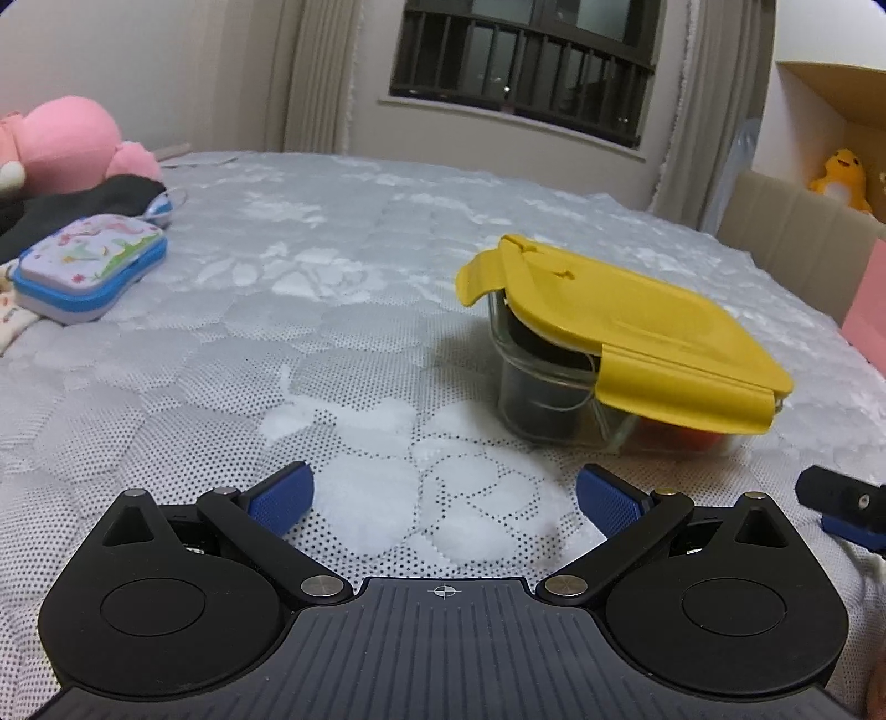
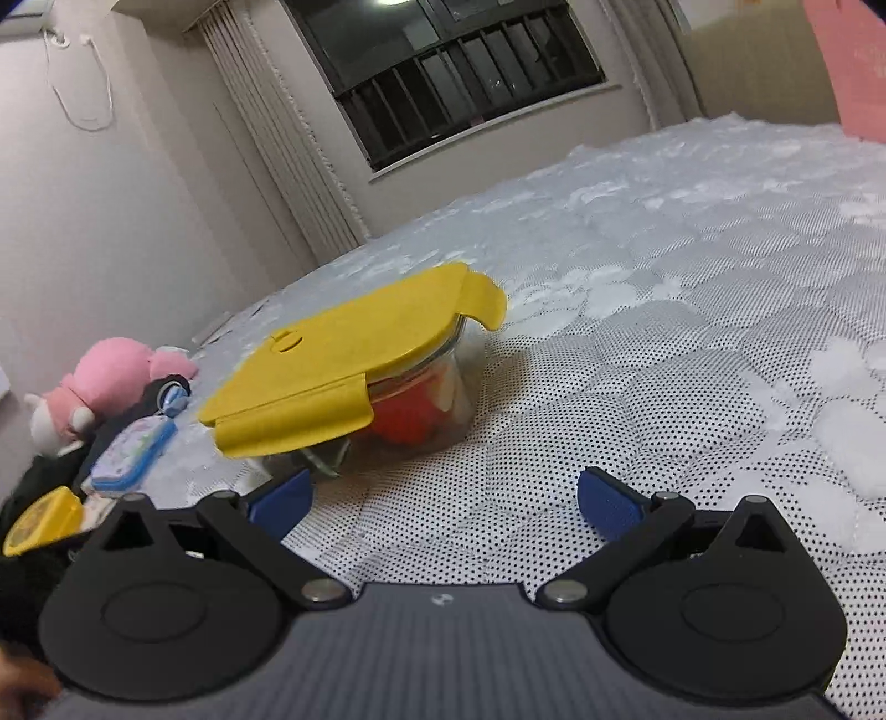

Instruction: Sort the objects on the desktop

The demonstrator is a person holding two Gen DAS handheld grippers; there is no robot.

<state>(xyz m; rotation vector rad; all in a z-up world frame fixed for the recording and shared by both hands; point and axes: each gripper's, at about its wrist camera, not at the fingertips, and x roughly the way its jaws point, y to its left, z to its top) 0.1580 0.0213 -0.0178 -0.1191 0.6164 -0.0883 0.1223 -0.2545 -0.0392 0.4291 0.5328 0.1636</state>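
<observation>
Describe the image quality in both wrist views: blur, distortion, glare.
Left wrist view: fisheye bends the window sill; the yellow lid looks slightly soft, and the mattress is evenly lit with no hard shadows. Right wrist view: horizon tilted, a lamp reflection glares in the window glass, and the pink plush is blurred near the edge.

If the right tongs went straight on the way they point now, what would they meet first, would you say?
Probably only the quilted bed cover: the open right tongs aim just right of the glass container with the yellow lid, though depth is hard to judge.
</observation>
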